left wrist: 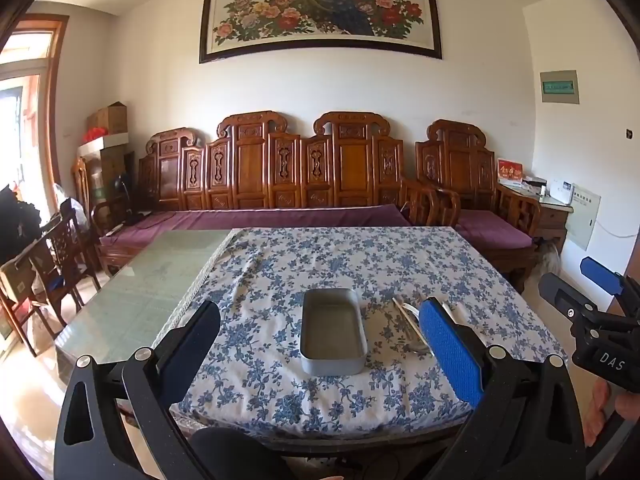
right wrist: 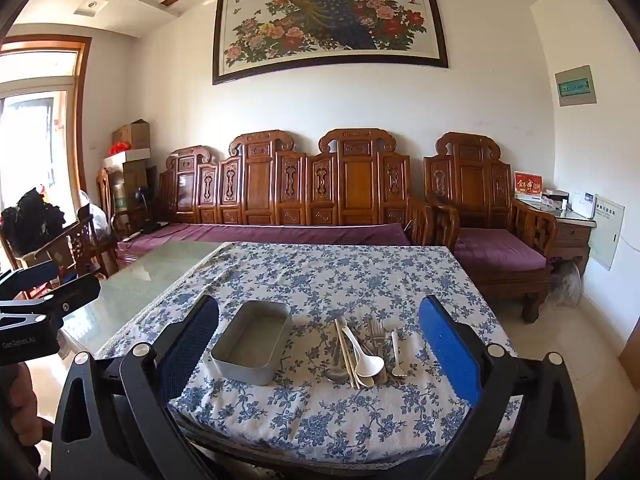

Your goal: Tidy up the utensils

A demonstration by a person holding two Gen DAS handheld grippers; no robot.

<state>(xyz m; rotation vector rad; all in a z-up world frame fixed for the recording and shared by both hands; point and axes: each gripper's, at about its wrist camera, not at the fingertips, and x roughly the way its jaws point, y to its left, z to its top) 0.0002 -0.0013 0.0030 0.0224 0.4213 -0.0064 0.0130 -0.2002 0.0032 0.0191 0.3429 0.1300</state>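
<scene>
An empty grey metal tray point(left wrist: 333, 334) point(right wrist: 256, 340) sits on the blue floral tablecloth. To its right lies a pile of utensils point(right wrist: 366, 350): a white spoon point(right wrist: 368, 362), chopsticks point(right wrist: 345, 352), metal forks point(right wrist: 377, 330), a small white fork point(right wrist: 396, 354) and a metal spoon point(right wrist: 336, 372). In the left wrist view the pile point(left wrist: 410, 326) is partly hidden behind my finger. My left gripper point(left wrist: 320, 340) is open and empty, held before the tray. My right gripper point(right wrist: 318, 340) is open and empty, held before the tray and pile.
The tablecloth point(right wrist: 340, 280) covers the right part of a glass-topped table point(left wrist: 152, 276). A carved wooden sofa point(left wrist: 280, 176) with purple cushions stands behind it. Wooden chairs point(left wrist: 52, 264) stand at the left. The right gripper shows at the right edge of the left wrist view point(left wrist: 600, 316).
</scene>
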